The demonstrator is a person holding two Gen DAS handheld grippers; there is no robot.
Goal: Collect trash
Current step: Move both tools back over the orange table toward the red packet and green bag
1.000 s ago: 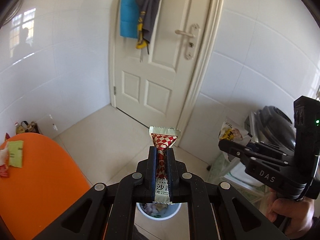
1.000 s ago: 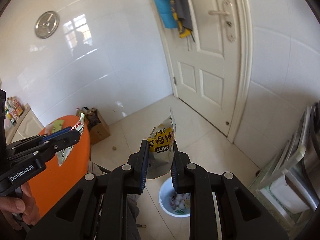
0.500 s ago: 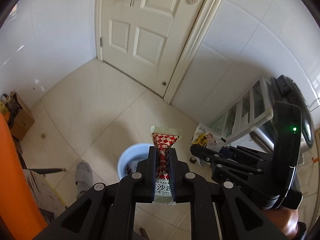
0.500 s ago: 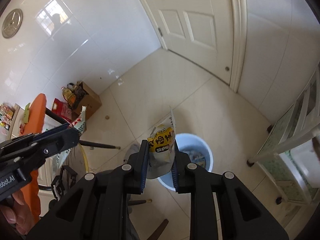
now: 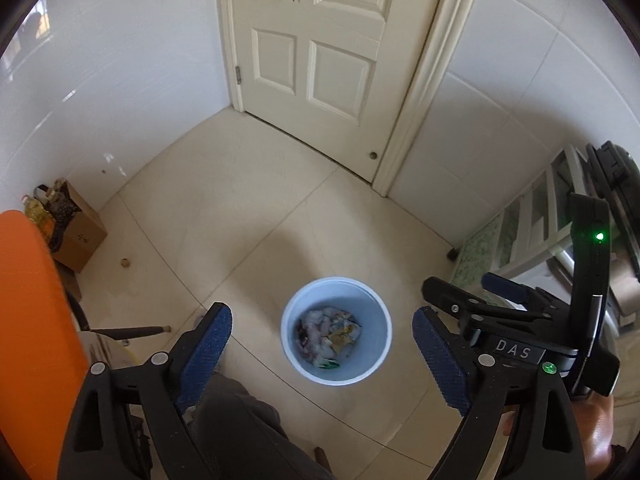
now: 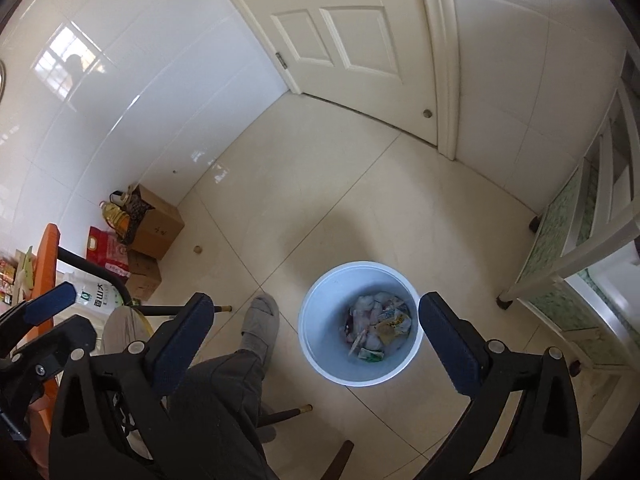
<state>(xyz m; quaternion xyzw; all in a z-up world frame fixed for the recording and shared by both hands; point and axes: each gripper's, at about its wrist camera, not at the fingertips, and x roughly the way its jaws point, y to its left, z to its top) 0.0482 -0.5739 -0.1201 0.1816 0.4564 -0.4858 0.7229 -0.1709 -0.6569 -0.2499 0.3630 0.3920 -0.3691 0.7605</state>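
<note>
Blue bin [image 5: 336, 374] below both grippers, left [image 5: 322, 350] and right [image 6: 316, 338]; jaws just sprang wide, empty; confirm wrappers [image 6: 380, 326] landed inside before withdrawing

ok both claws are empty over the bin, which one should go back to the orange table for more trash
Left. The orange table sits right beside the left claw; the right claw hangs on the far side, over the bin. Both stand open and empty.

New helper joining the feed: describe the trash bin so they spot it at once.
Start at the white panelled door and come down the pale tiled floor. The trash bin stands there alone: a round pale blue bucket, open-topped, with crumpled wrappers inside.
</note>
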